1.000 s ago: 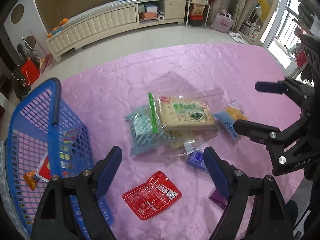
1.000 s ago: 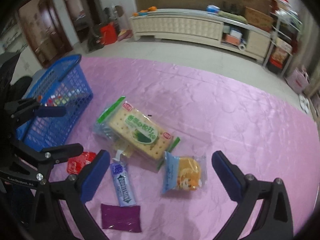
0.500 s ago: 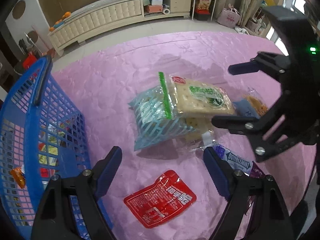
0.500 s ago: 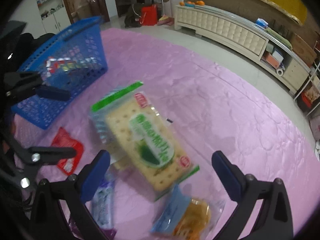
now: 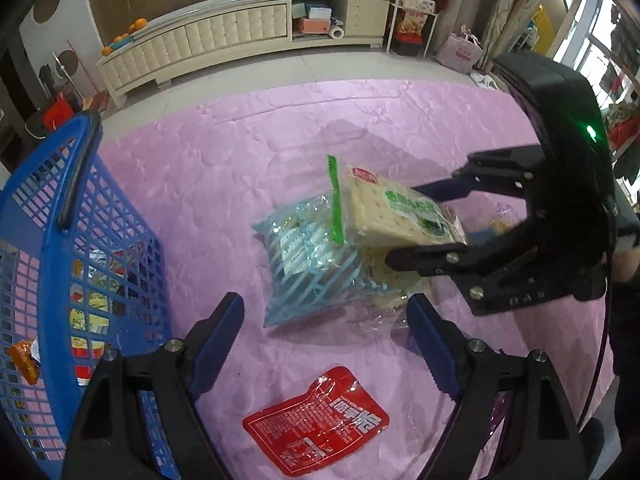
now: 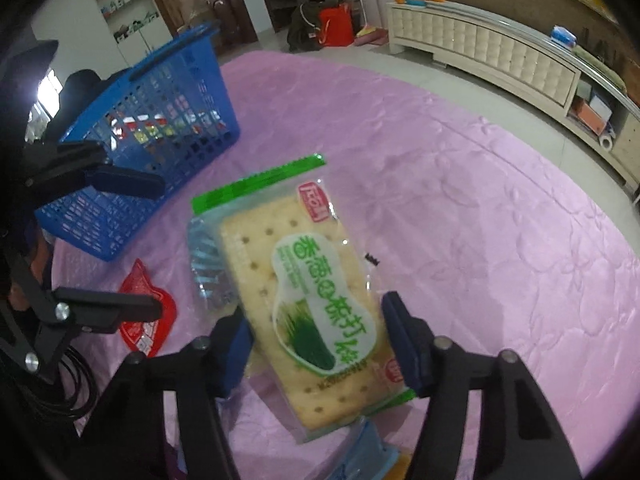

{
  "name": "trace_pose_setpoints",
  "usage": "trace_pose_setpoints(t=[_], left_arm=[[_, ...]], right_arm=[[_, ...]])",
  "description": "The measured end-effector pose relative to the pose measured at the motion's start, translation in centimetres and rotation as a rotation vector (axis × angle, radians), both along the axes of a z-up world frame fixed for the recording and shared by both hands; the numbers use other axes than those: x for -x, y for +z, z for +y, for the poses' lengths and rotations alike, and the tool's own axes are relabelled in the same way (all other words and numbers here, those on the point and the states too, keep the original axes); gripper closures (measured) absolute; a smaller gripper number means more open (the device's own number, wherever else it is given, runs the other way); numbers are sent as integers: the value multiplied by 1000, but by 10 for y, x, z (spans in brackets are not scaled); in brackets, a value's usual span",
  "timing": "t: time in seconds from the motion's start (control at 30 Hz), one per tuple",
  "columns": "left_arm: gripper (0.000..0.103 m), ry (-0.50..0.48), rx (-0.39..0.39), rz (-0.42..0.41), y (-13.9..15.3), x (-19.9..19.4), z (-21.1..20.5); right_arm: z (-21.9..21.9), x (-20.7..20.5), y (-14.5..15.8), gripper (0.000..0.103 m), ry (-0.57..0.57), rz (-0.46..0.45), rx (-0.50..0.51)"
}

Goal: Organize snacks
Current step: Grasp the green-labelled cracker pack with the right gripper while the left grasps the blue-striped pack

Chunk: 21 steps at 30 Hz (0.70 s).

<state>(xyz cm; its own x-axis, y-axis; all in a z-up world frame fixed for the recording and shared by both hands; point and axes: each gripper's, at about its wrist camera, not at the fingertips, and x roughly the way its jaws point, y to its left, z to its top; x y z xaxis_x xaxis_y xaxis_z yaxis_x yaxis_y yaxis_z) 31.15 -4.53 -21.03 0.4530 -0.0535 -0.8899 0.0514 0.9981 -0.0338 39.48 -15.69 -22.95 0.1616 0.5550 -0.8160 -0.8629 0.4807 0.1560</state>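
Observation:
A cracker pack (image 6: 312,300) with a green label lies on the pink cloth, partly on a blue-striped snack bag (image 5: 308,264). My right gripper (image 6: 318,344) straddles the cracker pack's near end, fingers close on both sides; it also shows in the left wrist view (image 5: 430,228). My left gripper (image 5: 324,328) is open and empty, hovering above a red sachet (image 5: 316,428), just short of the striped bag. The blue basket (image 5: 60,200) with several snacks inside stands at the left; it also shows in the right wrist view (image 6: 160,128).
An orange-filled snack pack (image 5: 500,220) lies behind the right gripper. A purple packet (image 5: 496,412) sits under my left gripper's right finger. A cream sideboard (image 5: 240,40) stands across the floor beyond the pink cloth (image 5: 224,168).
My right gripper has moved in over the cracker pack and narrowed around its end. My left gripper has shifted slightly closer to the striped bag and stays open.

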Motion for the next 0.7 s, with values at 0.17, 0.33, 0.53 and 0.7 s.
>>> trace_pose_setpoints(t=[0.17, 0.33, 0.53, 0.7], left_arm=[[21, 32, 47, -17, -1, 0, 6], [21, 45, 74, -14, 1, -9, 8], [21, 100, 76, -7, -2, -26, 18], [21, 134, 80, 19, -12, -41, 26]], right_arm=[[-12, 6, 7, 37, -136, 21, 14], [-34, 12, 21, 37, -291, 68, -65], [-52, 20, 26, 37, -422, 79, -91], [-62, 19, 20, 37, -461, 136, -123]])
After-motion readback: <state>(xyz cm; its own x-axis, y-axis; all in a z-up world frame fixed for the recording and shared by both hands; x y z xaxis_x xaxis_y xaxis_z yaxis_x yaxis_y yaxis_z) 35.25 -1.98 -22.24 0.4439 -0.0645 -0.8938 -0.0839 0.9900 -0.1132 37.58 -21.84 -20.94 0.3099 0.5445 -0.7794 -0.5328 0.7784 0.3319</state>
